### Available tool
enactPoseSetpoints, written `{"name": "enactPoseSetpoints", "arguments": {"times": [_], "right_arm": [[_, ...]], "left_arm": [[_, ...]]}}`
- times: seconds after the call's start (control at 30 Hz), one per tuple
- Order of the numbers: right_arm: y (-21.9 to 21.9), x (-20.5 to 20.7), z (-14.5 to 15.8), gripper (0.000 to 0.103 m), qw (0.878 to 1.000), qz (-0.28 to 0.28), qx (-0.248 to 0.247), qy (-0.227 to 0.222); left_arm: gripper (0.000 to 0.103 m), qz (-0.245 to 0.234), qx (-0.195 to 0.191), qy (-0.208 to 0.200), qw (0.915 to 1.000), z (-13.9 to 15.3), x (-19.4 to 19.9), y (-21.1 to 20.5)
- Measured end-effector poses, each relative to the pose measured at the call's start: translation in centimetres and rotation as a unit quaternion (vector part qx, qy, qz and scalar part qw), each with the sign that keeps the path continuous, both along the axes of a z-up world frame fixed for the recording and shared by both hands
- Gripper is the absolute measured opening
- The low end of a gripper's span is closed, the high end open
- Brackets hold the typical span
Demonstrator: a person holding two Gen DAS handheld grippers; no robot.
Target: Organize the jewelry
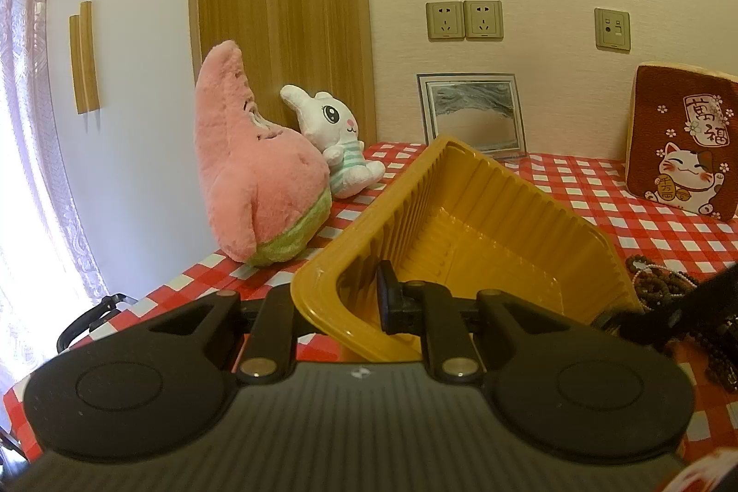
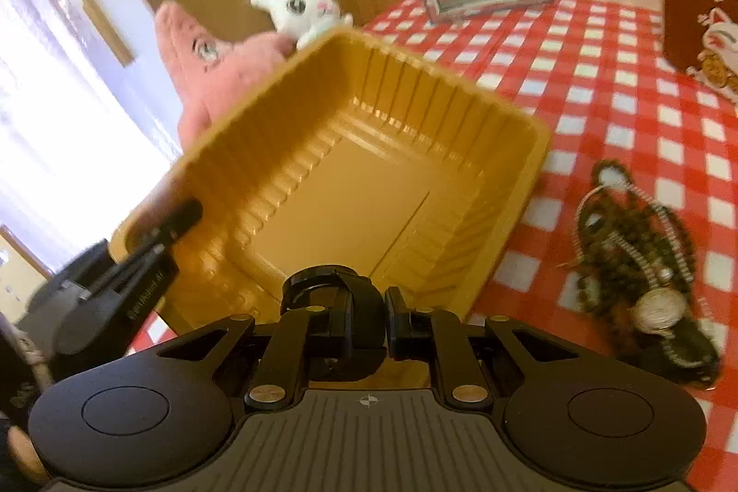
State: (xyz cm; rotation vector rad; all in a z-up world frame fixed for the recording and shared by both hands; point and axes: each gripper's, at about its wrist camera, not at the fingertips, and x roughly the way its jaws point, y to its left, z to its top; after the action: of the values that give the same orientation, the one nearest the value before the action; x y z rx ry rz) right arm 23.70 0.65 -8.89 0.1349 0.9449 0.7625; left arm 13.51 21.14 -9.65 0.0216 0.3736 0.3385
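One tray [image 1: 484, 187], two plush toys [image 1: 258, 174], one frame [image 1: 470, 114].

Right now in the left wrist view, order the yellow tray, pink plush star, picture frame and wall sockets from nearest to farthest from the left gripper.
1. Yellow tray: its near rim is pinched by the left gripper.
2. Pink plush star: left, on the checked cloth.
3. Picture frame: behind the tray, against the wall.
4. Wall sockets: above the frame, on the wall.

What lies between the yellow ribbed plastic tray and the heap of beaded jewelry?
Only bare red-and-white checked tablecloth separates tray from jewelry heap, clearest in the right wrist view.
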Motion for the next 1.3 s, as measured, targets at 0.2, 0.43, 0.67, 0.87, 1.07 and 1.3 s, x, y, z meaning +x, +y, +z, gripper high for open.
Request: {"name": "enactPoseSetpoints", "arguments": {"times": [0.2,0.43,0.67,0.87,1.07,1.3], "right_arm": [[0.7,-0.2,-1.3,0.029,1.000,0.014,0.003,-0.013],[-2.1,-1.6,0.7,0.053,0.999,-0.012,0.023,-0.043],[-9.1,-3.3,0.0,0.053,0.995,-0.094,-0.017,-0.038],[-14.6,-3.5,-0.5,0.053,0.986,-0.141,-0.066,-0.055],[-15.6,-2.6,-1.1,0.052,0.982,-0.109,-0.114,-0.102],[-13.6,-1.1,-3.3,0.037,0.975,-0.031,-0.173,-0.137]], "left_arm": [[0.015,0.000,0.000,0.000,1.0000,0.0,-0.1,-0.1],[0.014,-0.004,0.003,-0.001,1.0000,0.0,-0.4,-0.3],[0.014,-0.003,0.002,-0.001,1.0000,0.0,-0.4,-0.2],[0.014,-0.003,0.003,0.000,1.0000,0.0,-0.4,-0.2],[0.014,-0.004,0.005,0.001,1.0000,0.0,-0.4,-0.1],[0.014,-0.003,0.007,0.003,1.0000,0.1,-0.4,-0.2]]}}
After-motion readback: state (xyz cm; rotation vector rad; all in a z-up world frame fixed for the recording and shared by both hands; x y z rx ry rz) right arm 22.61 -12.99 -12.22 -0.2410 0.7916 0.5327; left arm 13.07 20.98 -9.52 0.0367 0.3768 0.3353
